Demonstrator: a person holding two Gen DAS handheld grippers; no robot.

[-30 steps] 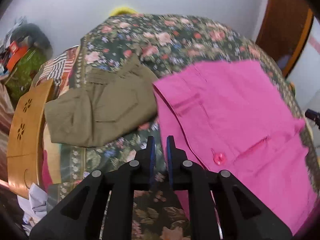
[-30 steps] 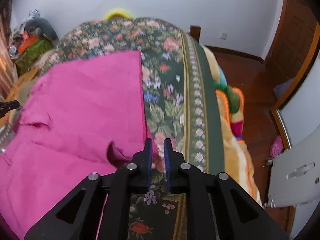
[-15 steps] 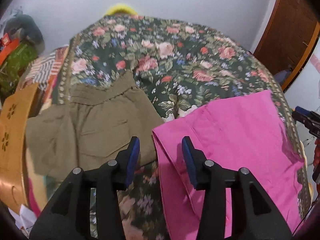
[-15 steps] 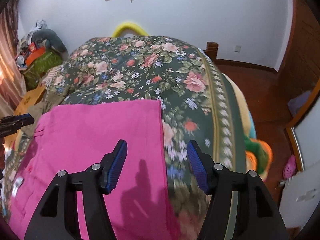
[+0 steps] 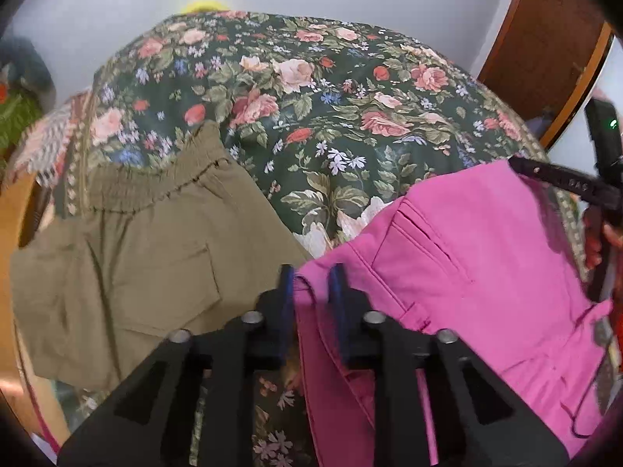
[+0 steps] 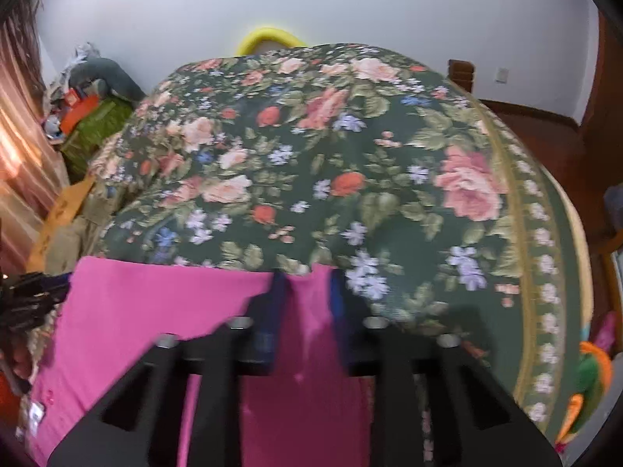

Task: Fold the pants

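Pink pants [image 5: 467, 257] lie folded on the floral bed cover [image 5: 311, 89]. My left gripper [image 5: 311, 284] sits at the pants' far left corner, jaws partly open around the fabric edge, a gap still showing. My right gripper [image 6: 305, 290] sits at the far right corner of the pink pants [image 6: 148, 303], jaws partly open with pink fabric between them. The right gripper also shows in the left wrist view [image 5: 564, 183] at the far right.
Folded olive pants [image 5: 128, 249] lie to the left of the pink ones. A wooden panel [image 6: 62, 210] and clutter [image 6: 89, 101] stand past the bed's left side. A wooden door [image 5: 545, 39] and floor lie to the right.
Both grippers opened, let go, then came down onto the pink pants' far corners. Their jaws have narrowed around the fabric since half a second ago.
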